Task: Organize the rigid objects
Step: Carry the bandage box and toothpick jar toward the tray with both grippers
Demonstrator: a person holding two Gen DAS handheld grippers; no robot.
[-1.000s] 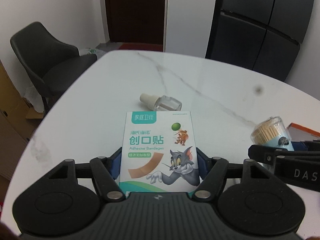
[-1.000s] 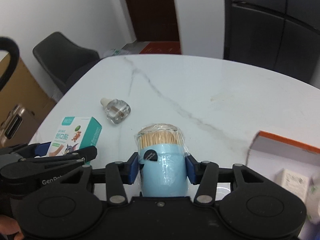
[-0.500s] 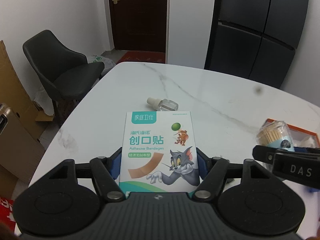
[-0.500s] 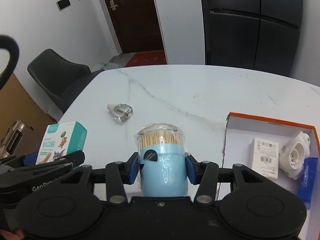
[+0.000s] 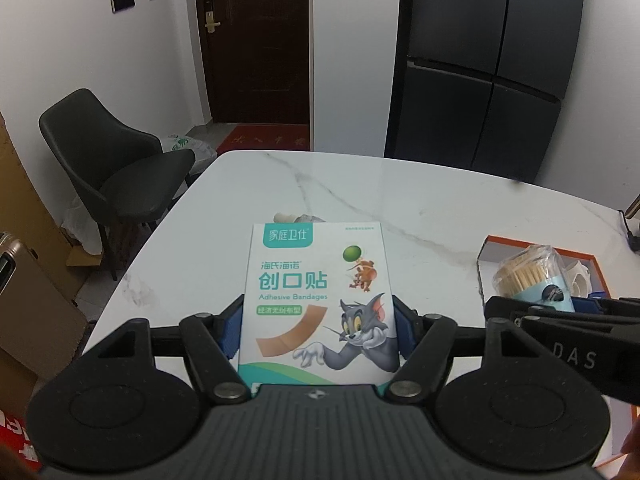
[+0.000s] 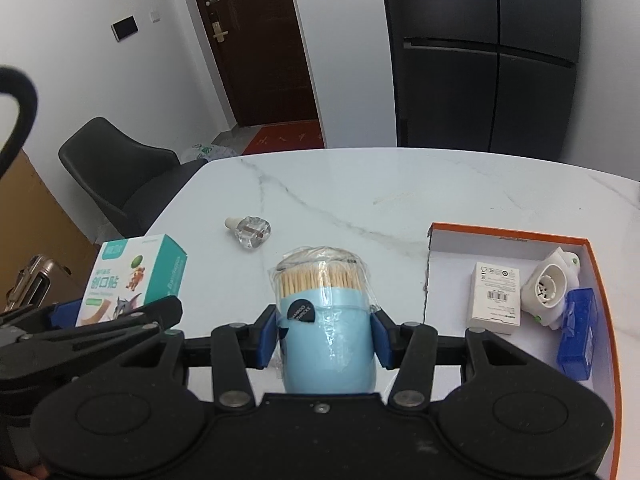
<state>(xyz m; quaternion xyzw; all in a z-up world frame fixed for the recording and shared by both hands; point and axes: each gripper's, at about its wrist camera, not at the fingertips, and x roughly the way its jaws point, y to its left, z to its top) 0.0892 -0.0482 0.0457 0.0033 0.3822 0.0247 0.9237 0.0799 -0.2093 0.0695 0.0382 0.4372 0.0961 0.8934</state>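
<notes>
Left gripper (image 5: 318, 334): tilted down toward the bench (image 5: 420, 200), raised above it; fingers (image 5: 232, 332) clamped on the sides of the bandage box (image 5: 316, 304).
Bandage box: upright between the pads, printed face toward the camera, off the bench.
Right gripper (image 6: 324, 336): tilted down, just right of the left gripper; fingers (image 6: 266, 336) clamped on the toothpick jar (image 6: 326, 320).
Toothpick jar: blue, wrapped in clear film, held clear of the bench, just left of the orange tray (image 6: 508, 236).
Orange tray: on the bench at right, holding a white box (image 6: 496, 298), a white plug device (image 6: 552, 288) and a blue case (image 6: 578, 332).
Glass bottle (image 6: 250, 232): lying on the bench beyond both grippers.
</notes>
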